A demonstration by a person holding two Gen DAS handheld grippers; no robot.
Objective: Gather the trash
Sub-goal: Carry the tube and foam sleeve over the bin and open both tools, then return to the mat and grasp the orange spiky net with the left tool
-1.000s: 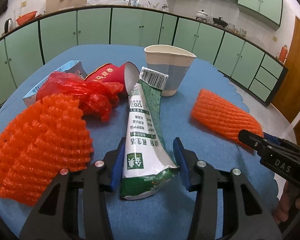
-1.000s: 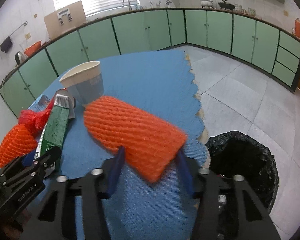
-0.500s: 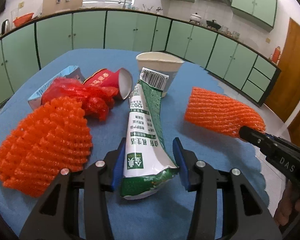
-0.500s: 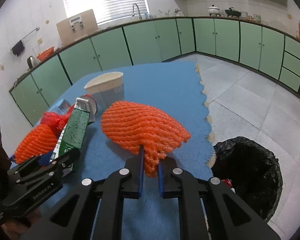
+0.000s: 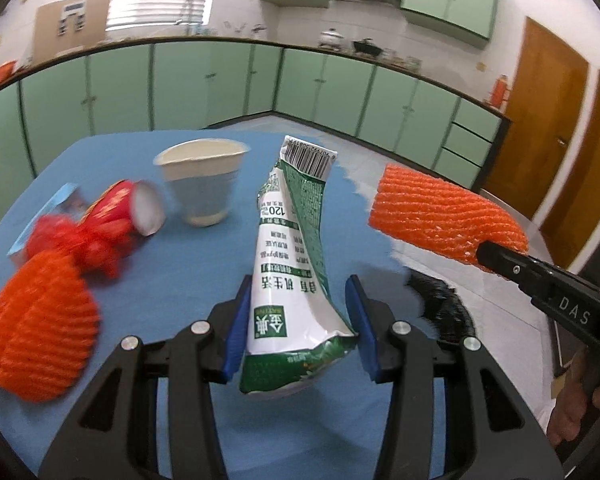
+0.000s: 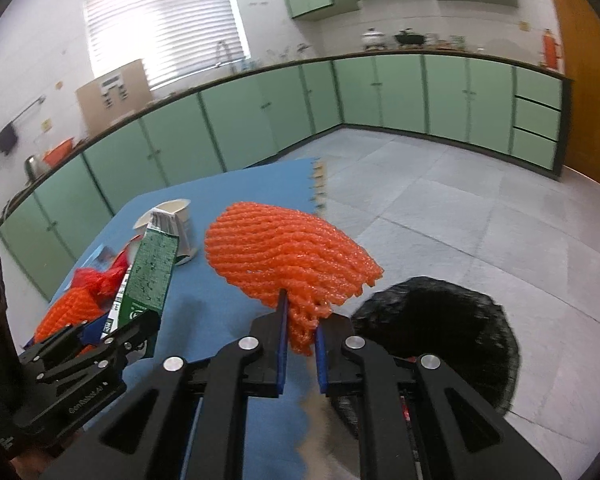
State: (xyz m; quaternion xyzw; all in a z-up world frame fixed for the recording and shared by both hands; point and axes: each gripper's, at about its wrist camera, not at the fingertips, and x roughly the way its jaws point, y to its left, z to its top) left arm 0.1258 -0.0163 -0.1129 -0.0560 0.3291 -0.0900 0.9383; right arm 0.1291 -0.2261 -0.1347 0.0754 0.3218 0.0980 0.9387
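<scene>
My left gripper (image 5: 298, 320) is shut on a green-and-white milk carton (image 5: 290, 264) and holds it lifted above the blue table (image 5: 204, 264). My right gripper (image 6: 300, 330) is shut on an orange foam net (image 6: 292, 254) and holds it in the air near the table's right edge, beside the black trash bin (image 6: 440, 344). The net (image 5: 440, 216) and the right gripper also show at the right of the left wrist view. The carton (image 6: 150, 272) shows at the left of the right wrist view.
On the table lie a second orange foam net (image 5: 36, 336), a red plastic bag (image 5: 80, 244), a tipped red paper cup (image 5: 128, 208), a flat blue packet (image 5: 44, 216) and an upright white-and-blue paper cup (image 5: 202, 184). Green cabinets line the walls.
Both grippers have risen. The carton has been lifted off the table. The right gripper closed on the foam net and carried it up toward the bin.
</scene>
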